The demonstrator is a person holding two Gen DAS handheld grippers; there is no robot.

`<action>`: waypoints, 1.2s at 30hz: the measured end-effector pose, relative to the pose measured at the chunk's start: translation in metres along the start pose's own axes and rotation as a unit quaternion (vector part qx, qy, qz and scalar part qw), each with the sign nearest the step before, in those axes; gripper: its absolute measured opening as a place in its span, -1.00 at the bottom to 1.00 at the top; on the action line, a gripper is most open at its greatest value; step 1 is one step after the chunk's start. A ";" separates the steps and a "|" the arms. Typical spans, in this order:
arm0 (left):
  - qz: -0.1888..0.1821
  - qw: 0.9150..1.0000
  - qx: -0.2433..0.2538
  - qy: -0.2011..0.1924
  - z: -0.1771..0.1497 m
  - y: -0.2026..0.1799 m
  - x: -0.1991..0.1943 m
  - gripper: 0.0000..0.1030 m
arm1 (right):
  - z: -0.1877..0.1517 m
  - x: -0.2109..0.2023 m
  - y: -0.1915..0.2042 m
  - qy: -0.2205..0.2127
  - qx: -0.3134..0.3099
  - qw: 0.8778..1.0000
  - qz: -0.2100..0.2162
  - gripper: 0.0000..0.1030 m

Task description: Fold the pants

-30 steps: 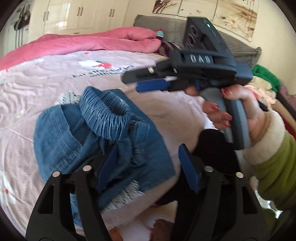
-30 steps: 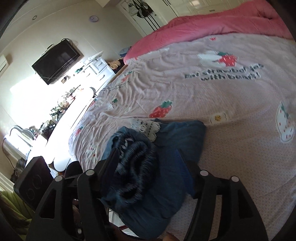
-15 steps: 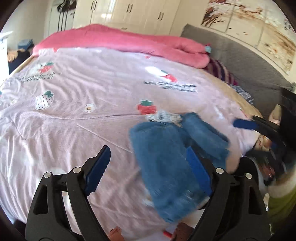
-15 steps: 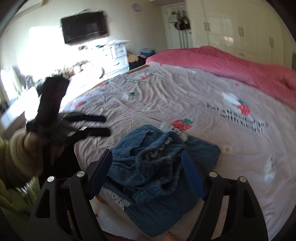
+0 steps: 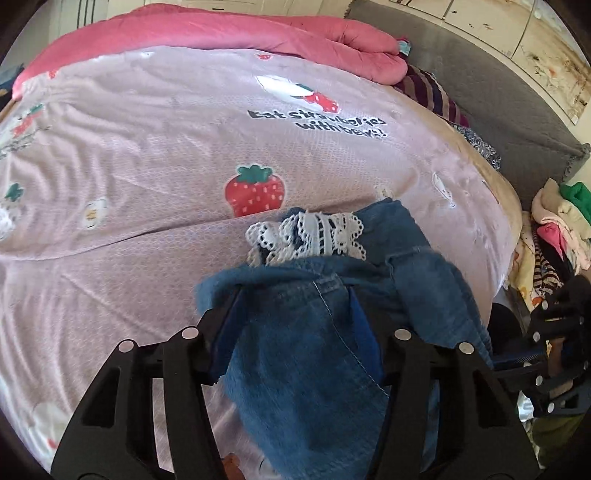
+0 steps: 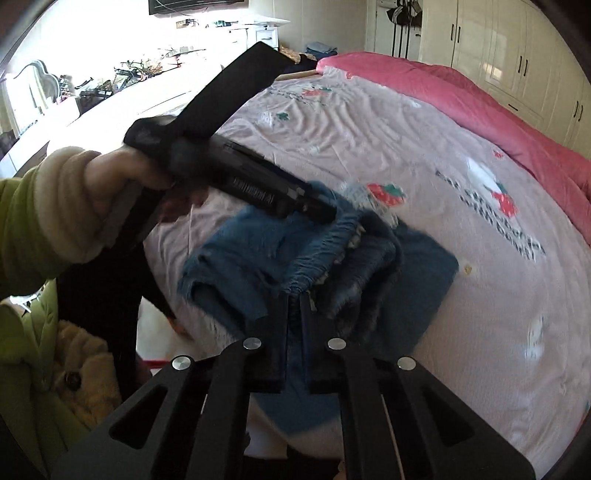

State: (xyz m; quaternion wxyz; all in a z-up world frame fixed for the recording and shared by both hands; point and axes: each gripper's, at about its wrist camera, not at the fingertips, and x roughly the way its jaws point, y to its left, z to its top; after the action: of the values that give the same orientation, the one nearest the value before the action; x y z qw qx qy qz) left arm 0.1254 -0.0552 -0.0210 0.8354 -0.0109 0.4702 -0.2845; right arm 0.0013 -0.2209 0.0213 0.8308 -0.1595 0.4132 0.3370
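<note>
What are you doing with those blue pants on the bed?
A person holds a gripper in each hand, folding blue denim pants on the strawberry-print bedspread. The right gripper is pinched shut on the gathered waistband. The left gripper has denim between its fingers, partly closed. The pants lie bunched, lace trim showing, not yet neatly folded.

1. A bed is covered by a pale pink strawberry-print sheet (image 5: 155,147), with a pink duvet (image 5: 221,33) bunched along its far edge.
2. A grey padded headboard (image 5: 491,88) is seen at one side, with a pile of clothes (image 5: 557,218) beside it.
3. White wardrobe doors (image 6: 491,48) line one wall.
4. A wall-mounted television (image 6: 195,5) is hung above a cluttered white dresser (image 6: 147,77), washed in strong daylight.
</note>
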 end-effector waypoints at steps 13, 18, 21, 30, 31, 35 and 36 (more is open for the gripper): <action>0.009 0.999 0.027 0.021 0.006 -0.008 0.008 0.10 | 0.011 -0.036 0.048 -0.096 -0.095 0.991 0.015 0.05; 0.012 0.998 0.047 0.030 0.009 -0.015 0.008 0.27 | 0.028 0.002 0.099 -0.062 -0.220 0.973 0.041 -0.01; 0.011 0.998 0.057 0.037 0.010 -0.016 0.010 0.31 | 0.035 0.023 0.119 -0.036 -0.271 0.961 0.047 -0.12; 0.003 0.997 0.061 0.038 0.011 -0.013 0.015 0.36 | 0.025 0.072 0.128 0.047 -0.354 0.934 0.021 -0.84; 0.001 0.998 0.059 0.037 0.011 -0.012 0.015 0.37 | 0.020 0.072 0.129 0.052 -0.359 0.932 0.027 -0.84; -0.003 0.998 0.056 0.037 0.011 -0.010 0.017 0.38 | 0.007 0.060 0.134 0.047 -0.359 0.931 0.034 -0.86; -0.002 0.998 0.055 0.037 0.011 -0.010 0.018 0.38 | 0.004 0.056 0.134 0.046 -0.352 0.934 0.043 -0.93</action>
State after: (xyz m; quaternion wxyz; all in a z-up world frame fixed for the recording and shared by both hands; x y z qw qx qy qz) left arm 0.1366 -0.0752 -0.0261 0.8161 0.0451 0.4844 -0.3119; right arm -0.0649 -0.0983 -0.0192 0.6859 -0.4394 0.3124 0.4888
